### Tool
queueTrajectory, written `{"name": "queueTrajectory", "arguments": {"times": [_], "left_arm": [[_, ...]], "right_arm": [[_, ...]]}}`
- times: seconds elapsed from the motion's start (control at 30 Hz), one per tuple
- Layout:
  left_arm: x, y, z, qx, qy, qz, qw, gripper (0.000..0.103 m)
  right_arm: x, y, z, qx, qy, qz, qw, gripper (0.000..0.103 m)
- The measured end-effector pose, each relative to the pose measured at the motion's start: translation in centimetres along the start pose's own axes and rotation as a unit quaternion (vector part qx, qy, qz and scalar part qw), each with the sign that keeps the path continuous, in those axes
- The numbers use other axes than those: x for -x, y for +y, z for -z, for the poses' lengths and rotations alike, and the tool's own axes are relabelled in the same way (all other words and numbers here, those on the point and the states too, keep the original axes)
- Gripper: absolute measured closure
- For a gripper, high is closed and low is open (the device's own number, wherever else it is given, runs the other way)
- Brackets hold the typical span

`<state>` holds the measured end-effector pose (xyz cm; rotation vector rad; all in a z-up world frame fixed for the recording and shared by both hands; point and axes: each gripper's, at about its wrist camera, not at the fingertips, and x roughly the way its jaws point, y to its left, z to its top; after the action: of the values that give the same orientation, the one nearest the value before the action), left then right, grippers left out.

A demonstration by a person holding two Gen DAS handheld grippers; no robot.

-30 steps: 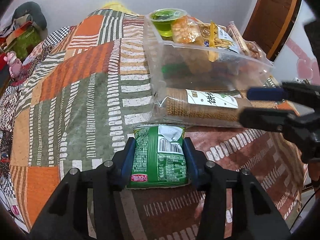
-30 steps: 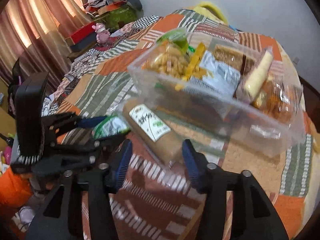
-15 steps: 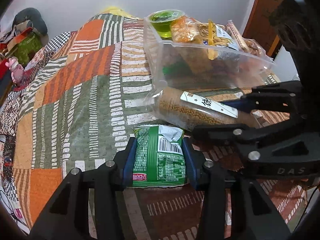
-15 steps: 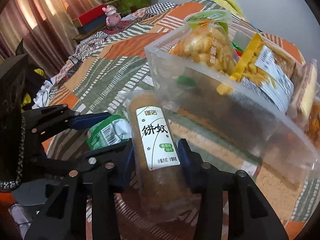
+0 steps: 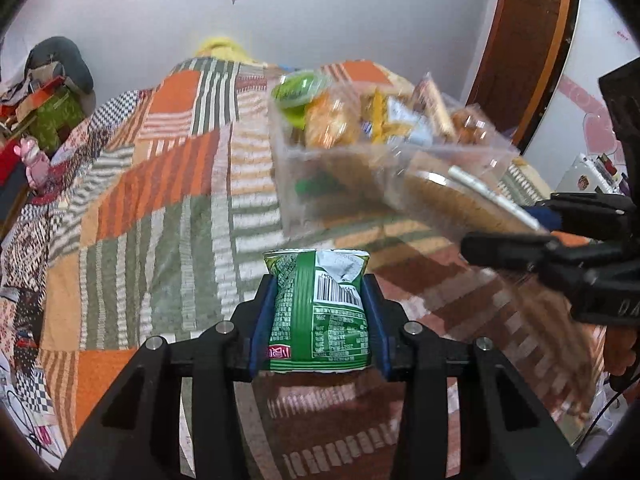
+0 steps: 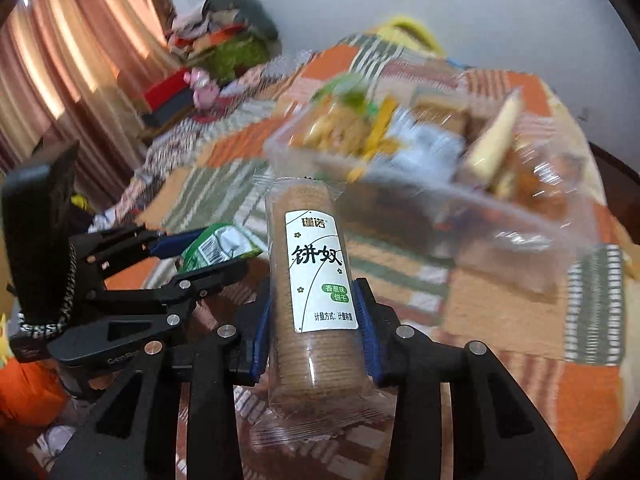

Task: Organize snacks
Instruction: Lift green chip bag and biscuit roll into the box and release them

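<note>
My left gripper (image 5: pixel 320 300) is shut on a small green snack bag (image 5: pixel 318 312), held above the quilt. It also shows in the right wrist view (image 6: pixel 216 244), left of the biscuits. My right gripper (image 6: pixel 314 308) is shut on a long clear roll of biscuits (image 6: pixel 316 280) with a white label, lifted off the quilt. That roll shows blurred in the left wrist view (image 5: pixel 468 200), in front of the clear plastic bin (image 5: pixel 304 184). The bin (image 6: pixel 520 224) holds several snack packs and a green jelly cup (image 5: pixel 300 88).
A patchwork quilt (image 5: pixel 160 184) covers the bed. A pile of clothes and boxes (image 6: pixel 224 48) and a pink toy (image 5: pixel 34 156) lie at the far side. A brown door (image 5: pixel 524 40) stands at the right. Curtains (image 6: pixel 60 60) hang at the left.
My right gripper closed on the biscuit roll and lifted it off the quilt toward the bin. My left gripper rose with the green bag still in it.
</note>
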<state>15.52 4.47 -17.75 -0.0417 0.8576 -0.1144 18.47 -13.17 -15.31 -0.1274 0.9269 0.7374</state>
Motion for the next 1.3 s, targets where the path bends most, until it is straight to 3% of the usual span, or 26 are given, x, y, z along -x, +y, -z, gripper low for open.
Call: {"name": "queueTrajectory", "arguments": {"times": [0.3, 0.53, 0.77, 1.03, 1.3], "left_arm": [[2.6, -2.1, -5.5, -0.005, -0.066, 0.010, 0.9978, 0.061], [1.9, -3.7, -9.8, -0.020, -0.096, 0.007, 0.9951, 0.061], [-1.6, -4.5, -13.0, -0.021, -0.091, 0.003, 0.9956, 0.061], [-6.4, -4.9, -14.8, -0.013, -0.067, -0.015, 0.9975, 0.061], [-8.1, -5.3, -15.0, -0.023, -0.044, -0.014, 0.9987, 0.057]], "right_arm": [[4.2, -2.4, -2.1, -0.025, -0.075, 0.052, 0.996, 0.068], [5.3, -5.0, -3.8, -0.060, -0.114, 0.089, 0.988, 0.068], [3.8, -7.5, -5.1, -0.088, -0.123, 0.131, 0.980, 0.068], [0.9, -9.9, -5.6, -0.128, -0.101, 0.123, 0.979, 0.068], [0.5, -9.5, -5.0, -0.110, -0.085, 0.125, 0.982, 0.066]]}}
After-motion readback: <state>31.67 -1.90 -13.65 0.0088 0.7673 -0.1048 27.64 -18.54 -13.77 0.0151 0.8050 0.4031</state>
